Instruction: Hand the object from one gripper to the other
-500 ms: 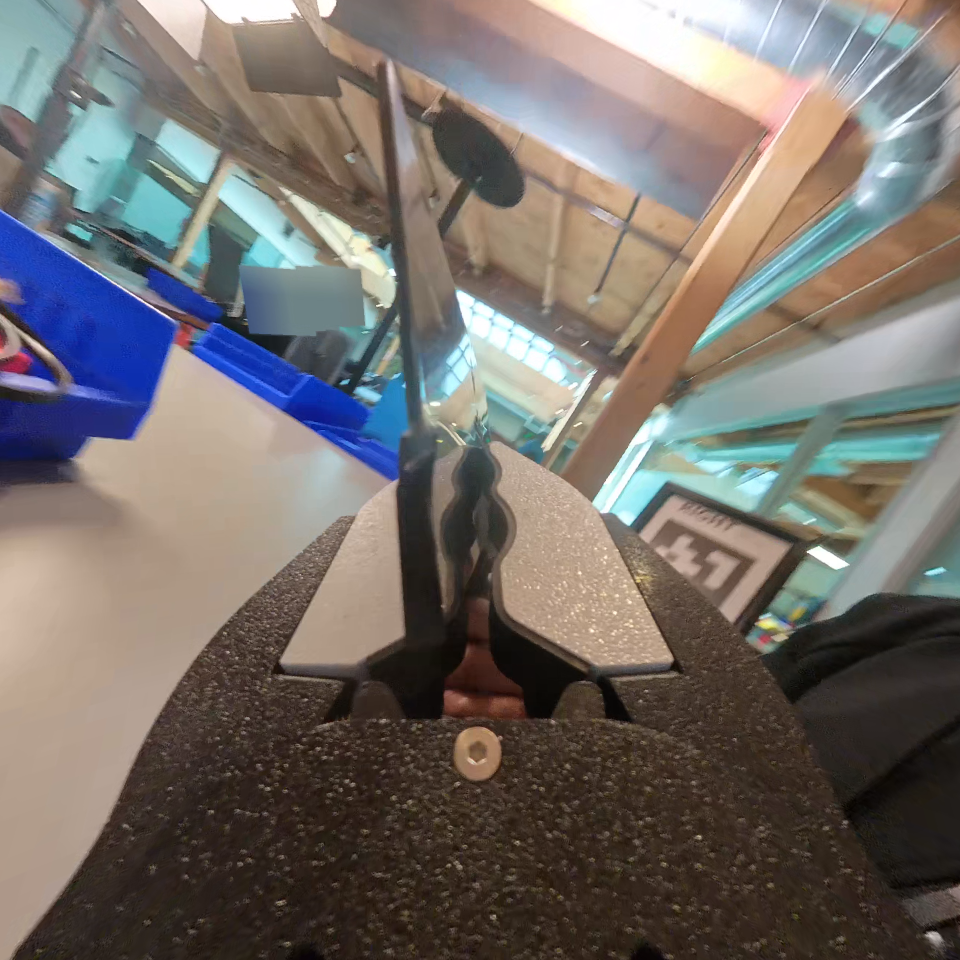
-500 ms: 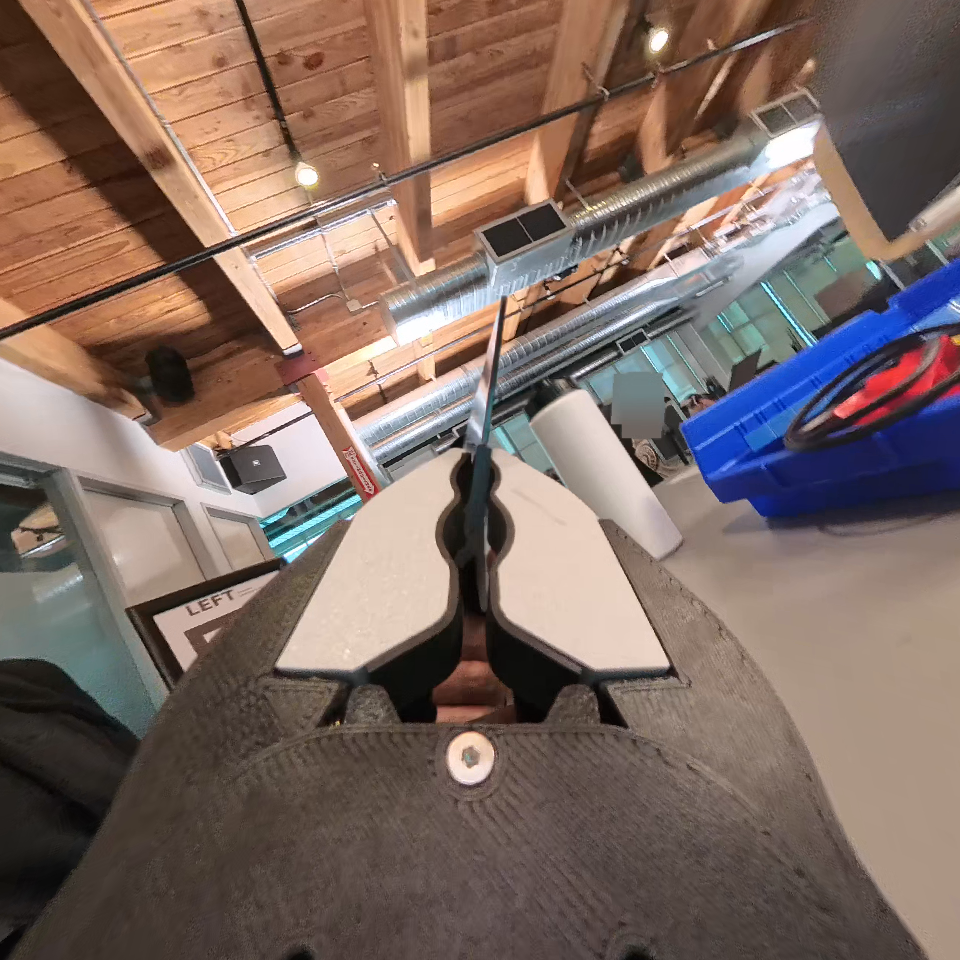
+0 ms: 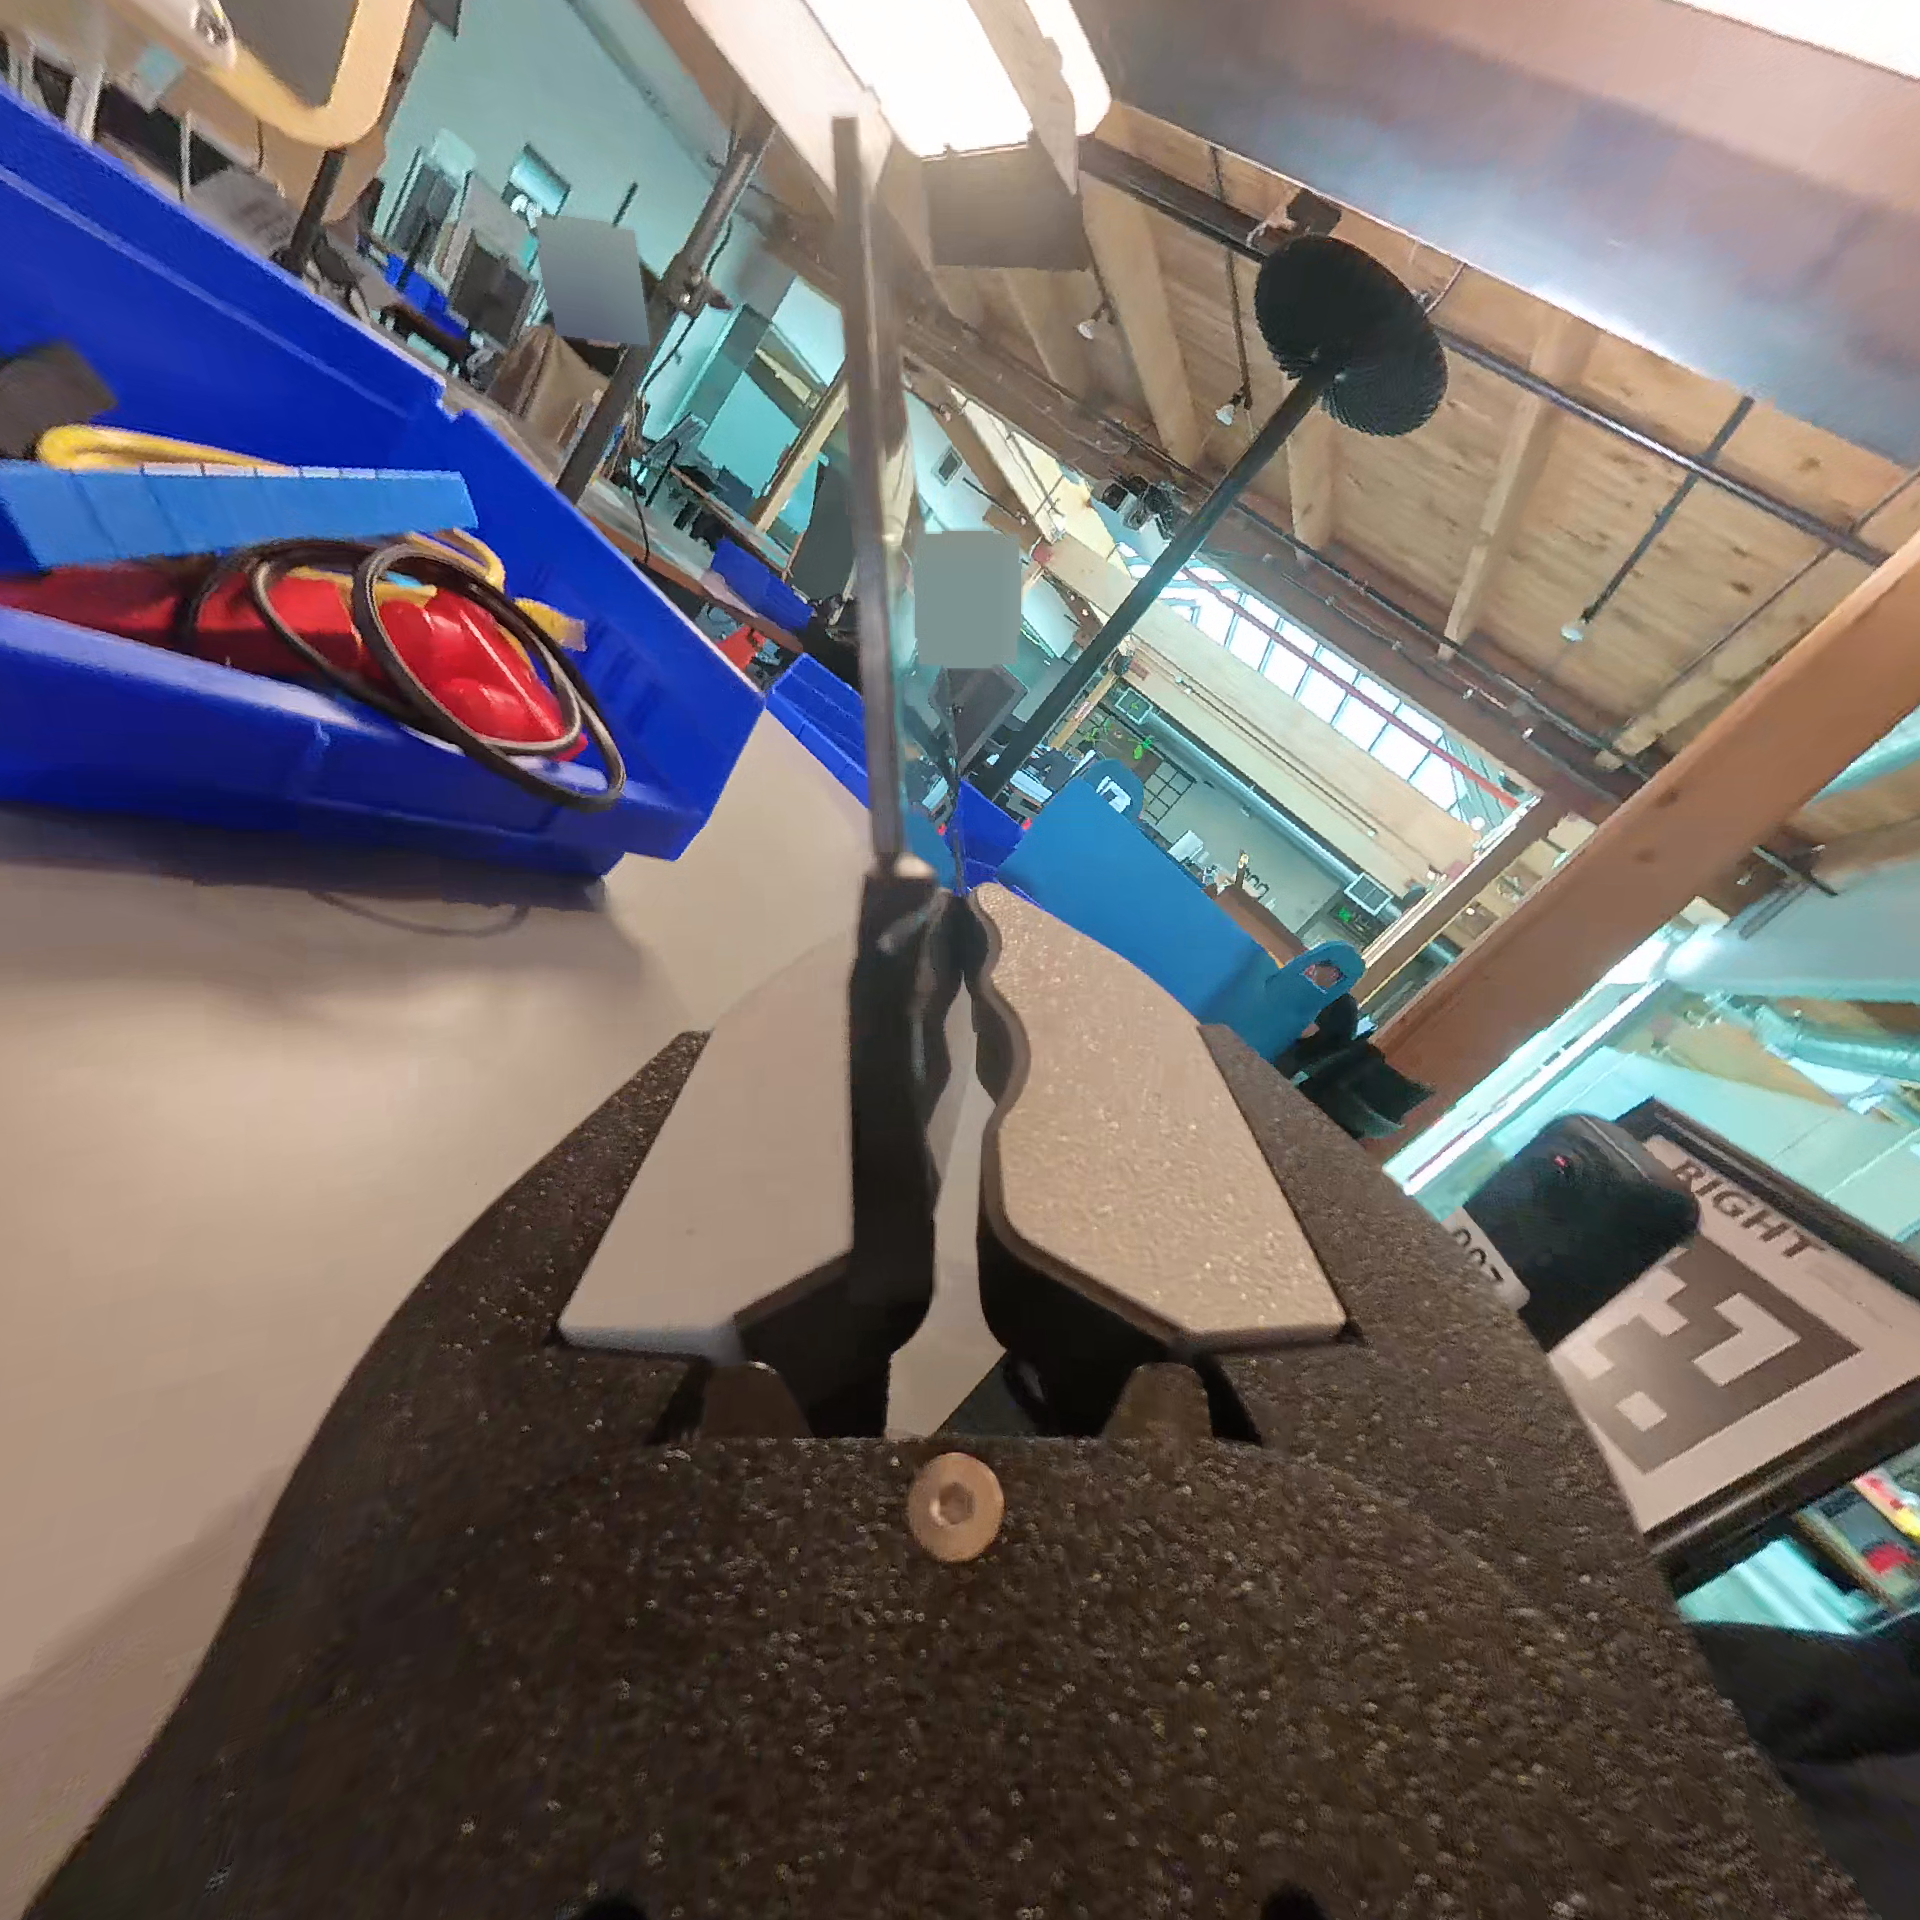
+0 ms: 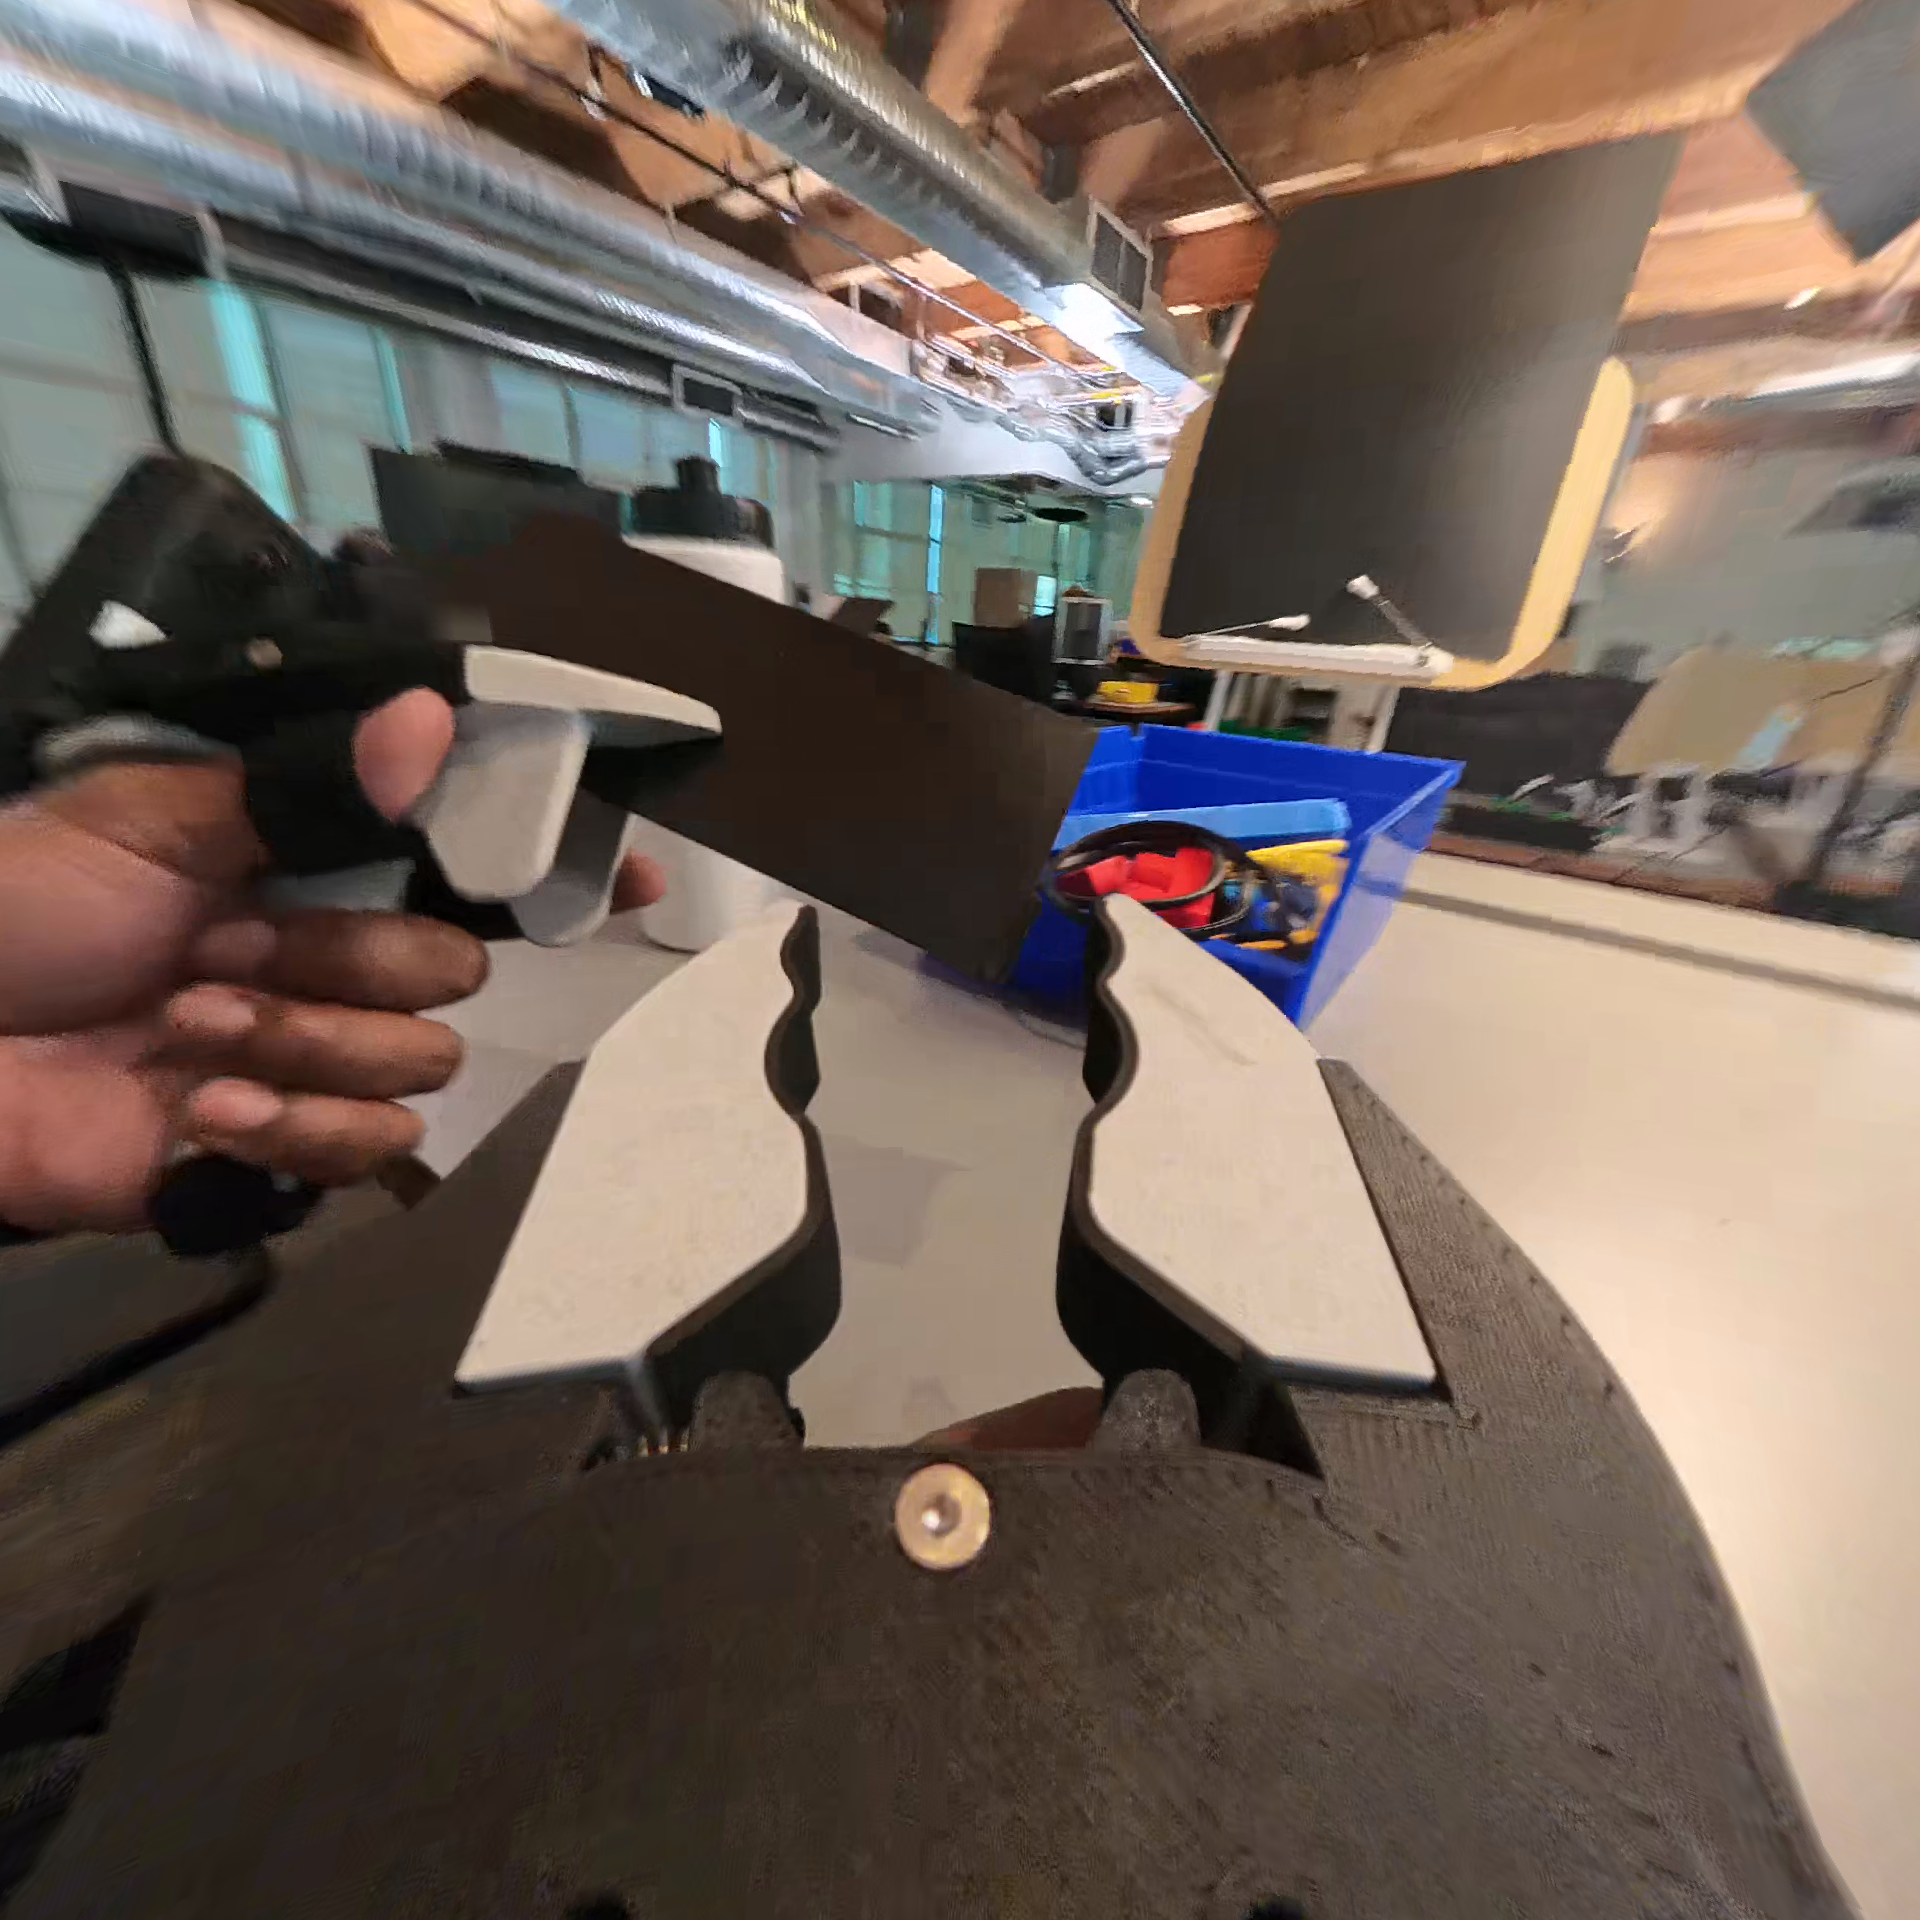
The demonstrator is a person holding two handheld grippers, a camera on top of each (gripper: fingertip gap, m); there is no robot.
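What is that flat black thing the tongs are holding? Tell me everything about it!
The black plate is a thin, flat, stiff sheet, matte and dark, with straight edges and square corners. The left tongs pinch one end; the rest sticks out in the air, tilted, above the table. Seen edge-on it looks like a thin line. The open right tongs don't touch it.

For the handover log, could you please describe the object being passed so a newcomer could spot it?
Start at the blue bin on the grey table. Left of it, the left tool grips a flat black plate: thin, rigid, rectangular, nothing like the bin's red parts and black rings.
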